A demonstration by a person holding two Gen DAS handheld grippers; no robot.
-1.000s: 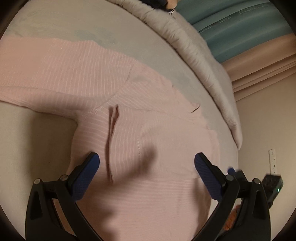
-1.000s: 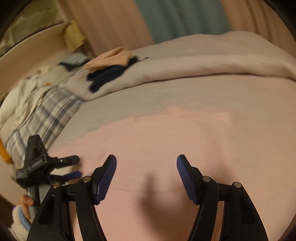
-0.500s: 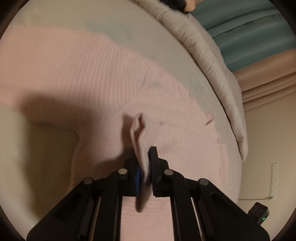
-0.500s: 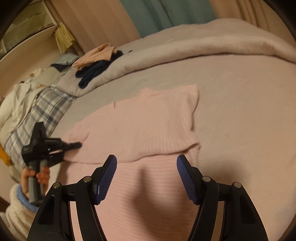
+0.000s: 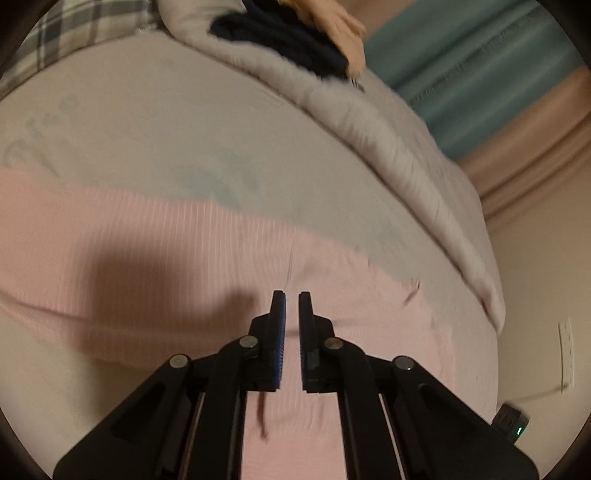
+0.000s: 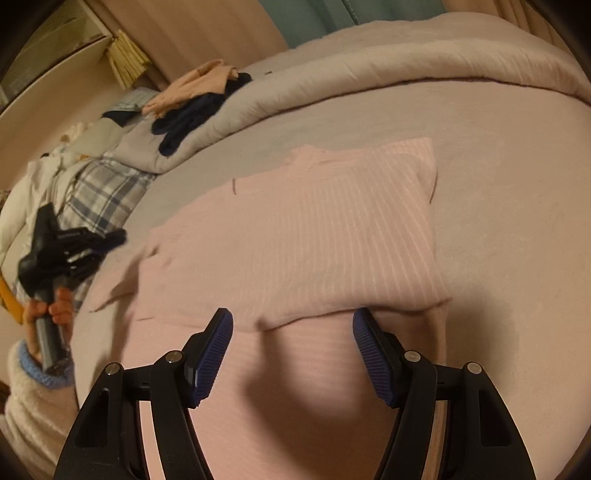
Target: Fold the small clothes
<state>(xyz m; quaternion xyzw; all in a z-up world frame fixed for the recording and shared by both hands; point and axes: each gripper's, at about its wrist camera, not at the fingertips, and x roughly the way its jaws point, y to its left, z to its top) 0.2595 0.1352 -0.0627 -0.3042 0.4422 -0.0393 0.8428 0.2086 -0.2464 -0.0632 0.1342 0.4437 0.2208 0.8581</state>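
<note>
Right wrist view: I see one pink sweater [image 6: 332,236] on the bed [image 6: 517,177], right tongs [image 6: 292,325] wide above its near part; left tongs [image 5: 291,297] narrow, opening, nothing between.

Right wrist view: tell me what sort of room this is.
Most likely a bedroom: the pink top lies on a bed sheet, a bunched duvet runs along the far side, and curtains hang behind.
</note>
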